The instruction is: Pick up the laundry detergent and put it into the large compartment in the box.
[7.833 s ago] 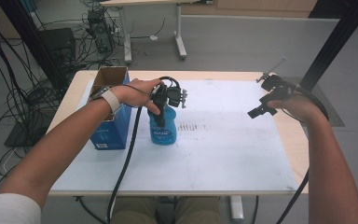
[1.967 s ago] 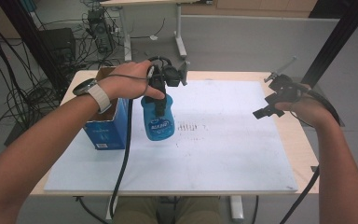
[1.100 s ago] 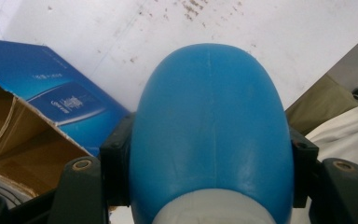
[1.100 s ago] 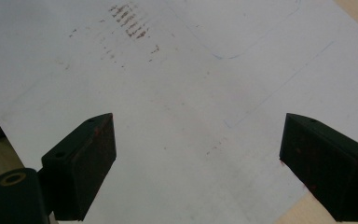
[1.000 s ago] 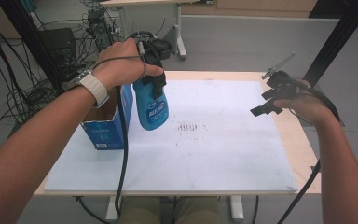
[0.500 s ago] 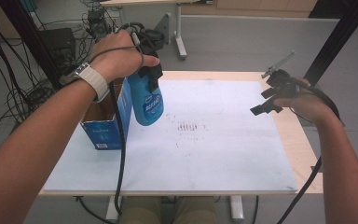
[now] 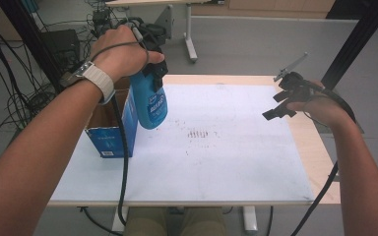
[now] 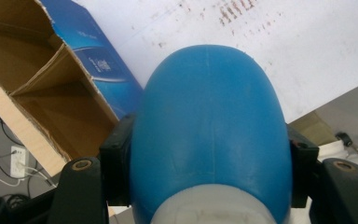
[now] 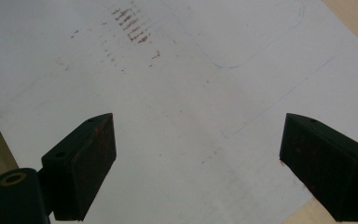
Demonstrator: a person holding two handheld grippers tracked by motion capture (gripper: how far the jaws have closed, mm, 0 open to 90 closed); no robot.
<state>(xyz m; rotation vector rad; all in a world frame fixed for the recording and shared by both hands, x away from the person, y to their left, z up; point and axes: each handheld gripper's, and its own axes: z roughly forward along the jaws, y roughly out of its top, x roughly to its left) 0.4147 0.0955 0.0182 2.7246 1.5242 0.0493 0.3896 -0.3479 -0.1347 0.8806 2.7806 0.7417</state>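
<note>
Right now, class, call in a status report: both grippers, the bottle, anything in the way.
Left gripper shut on blue bottle, held above table beside open cardboard box. Right gripper open, empty. Nothing in the way.

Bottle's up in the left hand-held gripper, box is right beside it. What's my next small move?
Probably carry the blue bottle leftward over the open box before lowering: the left hand-held gripper clamps its neck, it hangs clear of the table, and the box's compartments look empty.
</note>
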